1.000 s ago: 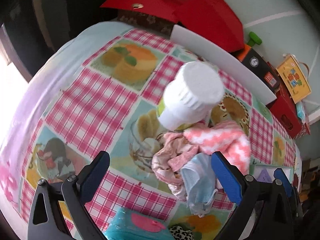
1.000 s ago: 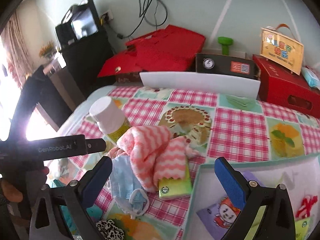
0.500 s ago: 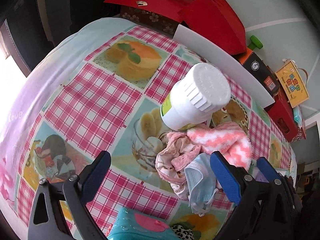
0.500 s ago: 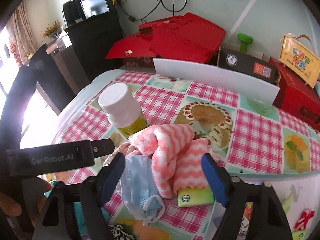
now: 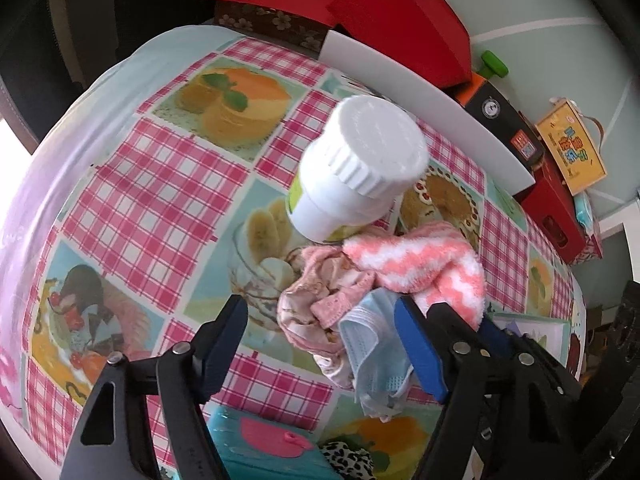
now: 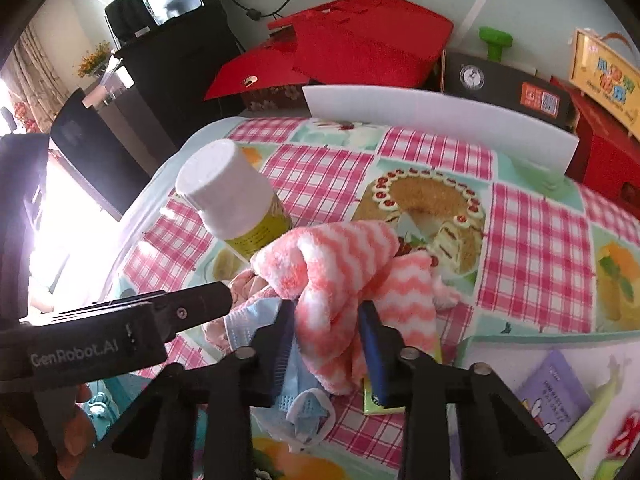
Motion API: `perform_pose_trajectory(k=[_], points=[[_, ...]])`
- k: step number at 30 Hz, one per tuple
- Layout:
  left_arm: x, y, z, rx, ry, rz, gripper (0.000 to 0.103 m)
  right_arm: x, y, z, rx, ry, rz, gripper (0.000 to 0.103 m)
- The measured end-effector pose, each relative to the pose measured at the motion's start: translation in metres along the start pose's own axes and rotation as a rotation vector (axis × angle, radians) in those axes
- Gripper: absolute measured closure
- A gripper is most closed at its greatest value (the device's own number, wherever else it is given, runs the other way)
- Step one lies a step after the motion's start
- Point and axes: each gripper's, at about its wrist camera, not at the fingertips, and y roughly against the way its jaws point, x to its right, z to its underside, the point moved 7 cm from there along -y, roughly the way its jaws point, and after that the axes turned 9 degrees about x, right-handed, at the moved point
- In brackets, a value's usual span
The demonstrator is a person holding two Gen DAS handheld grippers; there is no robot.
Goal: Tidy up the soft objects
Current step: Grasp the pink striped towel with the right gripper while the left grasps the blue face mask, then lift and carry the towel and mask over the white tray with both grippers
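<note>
A heap of soft things lies on the checked tablecloth: a pink-and-white zigzag towel (image 5: 416,256) (image 6: 340,260), a pink floral cloth (image 5: 312,304) (image 6: 244,284) and a blue face mask (image 5: 368,344) (image 6: 304,404). My right gripper (image 6: 328,336) is closing, and its pads press a fold of the towel between them. My left gripper (image 5: 320,340) is also closing. It straddles the floral cloth and the mask; its right pad brushes the mask and its left pad stands clear. A white-capped bottle (image 5: 360,168) (image 6: 232,200) stands just behind the heap.
A green packet (image 6: 380,400) lies partly under the towel. A teal pouch (image 5: 264,448) and a leopard-print item (image 5: 348,456) lie at the near edge. A tray with picture cards (image 6: 552,392) sits at the right. A white board (image 6: 440,108) and red boxes (image 6: 360,48) line the back.
My right gripper has come down onto the heap and its jaws have closed from wide open onto the towel. My left gripper's jaws have narrowed around the cloth and mask.
</note>
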Motion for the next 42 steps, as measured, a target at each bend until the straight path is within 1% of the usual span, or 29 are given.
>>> perform_pose_trajectory(k=[1, 2, 4, 6, 8, 10, 13, 16, 18, 20, 27, 29, 38, 42], points=[[0.003, -0.002, 0.0, -0.004, -0.006, 0.003, 0.034, 0.002, 0.0, 0.001, 0.0, -0.008, 0.002, 0.086], [0.007, -0.003, 0.002, -0.012, -0.014, 0.01, 0.037, 0.005, 0.0, 0.003, 0.0, -0.016, 0.004, 0.087], [0.013, -0.005, 0.005, -0.025, -0.029, 0.023, 0.038, 0.009, 0.0, 0.004, 0.0, -0.039, -0.005, 0.091], [0.02, -0.007, 0.008, -0.032, -0.047, 0.031, 0.04, 0.014, 0.003, 0.006, 0.008, -0.058, -0.006, 0.091], [0.024, -0.009, 0.01, -0.041, -0.059, 0.038, 0.051, 0.018, 0.006, 0.008, 0.019, -0.081, -0.011, 0.092], [0.029, -0.013, 0.014, -0.06, -0.069, 0.048, 0.054, 0.021, 0.009, 0.009, 0.029, -0.097, -0.016, 0.092], [0.035, -0.019, 0.018, -0.084, -0.086, 0.055, 0.064, 0.024, 0.012, 0.012, 0.036, -0.108, -0.014, 0.092], [0.041, -0.02, 0.019, -0.083, -0.098, 0.067, 0.072, 0.027, 0.013, 0.014, 0.041, -0.123, -0.021, 0.092], [0.044, -0.022, 0.019, -0.082, -0.109, 0.066, 0.074, 0.028, 0.014, 0.016, 0.043, -0.133, -0.026, 0.092], [0.044, -0.023, 0.019, -0.086, -0.114, 0.064, 0.078, 0.029, 0.016, 0.018, 0.044, -0.139, -0.031, 0.092], [0.047, -0.024, 0.02, -0.071, -0.124, 0.073, 0.086, 0.032, 0.017, 0.019, 0.054, -0.157, -0.039, 0.092], [0.048, -0.023, 0.02, -0.066, -0.127, 0.079, 0.09, 0.032, 0.018, 0.018, 0.058, -0.161, -0.041, 0.092], [0.053, -0.01, 0.013, -0.023, -0.122, 0.111, 0.091, 0.029, 0.035, 0.01, 0.11, -0.17, -0.068, 0.093], [0.054, 0.002, 0.008, 0.004, -0.12, 0.13, 0.091, 0.027, 0.043, 0.006, 0.135, -0.169, -0.08, 0.093]])
